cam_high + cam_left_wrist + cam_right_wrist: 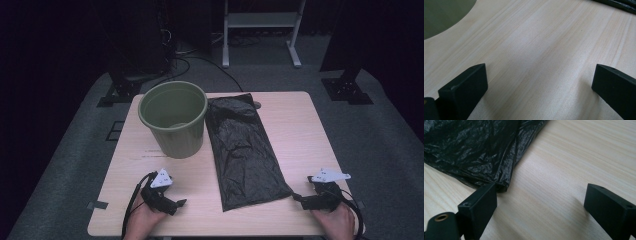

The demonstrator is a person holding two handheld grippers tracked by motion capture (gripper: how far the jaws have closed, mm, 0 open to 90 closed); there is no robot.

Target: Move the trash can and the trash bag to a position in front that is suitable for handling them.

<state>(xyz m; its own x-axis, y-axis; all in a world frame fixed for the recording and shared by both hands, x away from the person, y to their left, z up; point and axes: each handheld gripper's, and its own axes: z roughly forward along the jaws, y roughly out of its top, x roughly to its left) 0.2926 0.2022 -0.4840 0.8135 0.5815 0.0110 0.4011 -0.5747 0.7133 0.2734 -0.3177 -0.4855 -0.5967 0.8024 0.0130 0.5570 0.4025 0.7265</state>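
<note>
i have both tools low at the near edge of the desk point(300, 115), one at each corner. the black bin bag point(245, 150) lies flat between them, folded into a long strip whose long axis runs away from me, from the near edge toward the far side and leaning slightly left as it goes. the green bin point(173, 119) stands upright just left of the bag's far half, touching it or very nearly so; i cannot tell which from the high view.

my right tool point(299, 197) is the nearer one. its jaws stand spread with nothing between them, and in the right gripper view the bag's near right corner point(499, 185) sits just off the tip of one jaw, on the side toward the middle of the desk. whether that jaw brushes the plastic i cannot say; the other jaw is over bare wood, well clear.

my left tool point(176, 204) is also spread wide and empty, over bare wood. the left gripper view shows the bin's wall point(444, 17) at its upper left and a sliver of the bag point(619, 4) at the upper right, so the bag is farther from this tool.

as i judge it, the next move belongs to the right tool: shift toward the bag so that corner comes between the jaws, then pinch. the thin plastic lies flat on the desk, so the lower jaw may slide over it.
</note>
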